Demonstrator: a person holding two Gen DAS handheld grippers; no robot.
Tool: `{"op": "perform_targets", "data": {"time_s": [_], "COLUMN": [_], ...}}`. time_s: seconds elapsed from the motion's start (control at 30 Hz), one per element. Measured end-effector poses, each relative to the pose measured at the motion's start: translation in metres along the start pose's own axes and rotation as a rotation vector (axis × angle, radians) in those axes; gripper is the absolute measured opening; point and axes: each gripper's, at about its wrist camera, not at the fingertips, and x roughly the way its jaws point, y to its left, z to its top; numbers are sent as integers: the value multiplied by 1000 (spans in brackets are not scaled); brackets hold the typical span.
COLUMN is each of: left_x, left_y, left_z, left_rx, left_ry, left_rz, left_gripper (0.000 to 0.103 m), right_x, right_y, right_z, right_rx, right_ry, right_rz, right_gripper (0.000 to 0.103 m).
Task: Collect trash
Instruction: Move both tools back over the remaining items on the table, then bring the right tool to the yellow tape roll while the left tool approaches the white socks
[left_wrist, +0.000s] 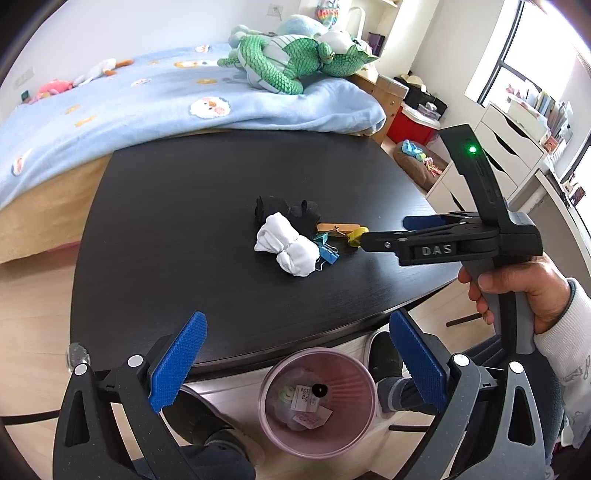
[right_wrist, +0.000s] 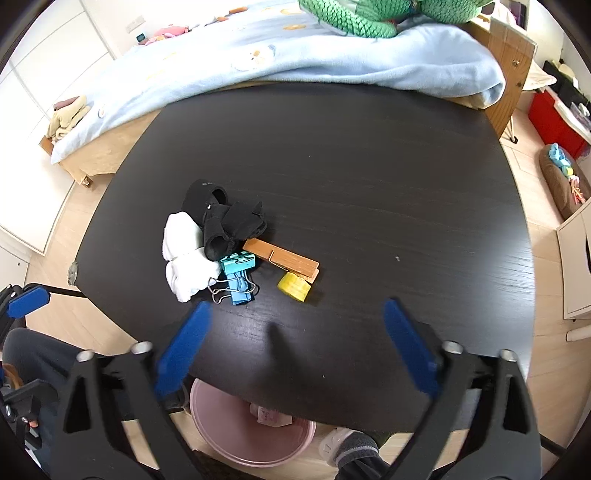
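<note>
A small pile lies on the black round table (right_wrist: 369, 166): a white rolled sock (right_wrist: 183, 254), a black sock (right_wrist: 225, 218), blue binder clips (right_wrist: 240, 275), a wooden clothespin (right_wrist: 284, 260) and a yellow piece (right_wrist: 294, 287). My right gripper (right_wrist: 297, 332) hovers open just short of the yellow piece, with nothing between its pads. The left wrist view shows it from the side (left_wrist: 388, 230), its tip close to the yellow piece (left_wrist: 356, 236). My left gripper (left_wrist: 295, 332) is open and empty over the table's near edge, above a pink bin (left_wrist: 317, 402) holding paper scraps.
A bed with a light blue blanket (left_wrist: 147, 107) and a green plush toy (left_wrist: 288, 62) borders the table's far side. White drawers (left_wrist: 513, 140) and a red box (left_wrist: 412, 123) stand to the right. A person's legs and feet flank the bin under the table.
</note>
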Motion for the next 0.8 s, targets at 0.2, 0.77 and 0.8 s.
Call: {"op": "perform_targets", "data": {"time_s": [0.2, 0.77, 0.8], "left_x": [7, 16, 16], "left_y": [4, 7, 6], "left_z": [2, 0, 0], "left_rx": [-6, -16, -16], "left_ry": [11, 28, 29], "left_rz": [-1, -6, -6], "left_gripper": [95, 95, 95], "right_x": [14, 29, 29], "right_y": [-1, -4, -5], "right_z": [4, 5, 5], "right_rx": [9, 27, 29], "right_ry": [23, 47, 47], "right_rz": [15, 42, 41], "right_gripper": [66, 36, 36]}}
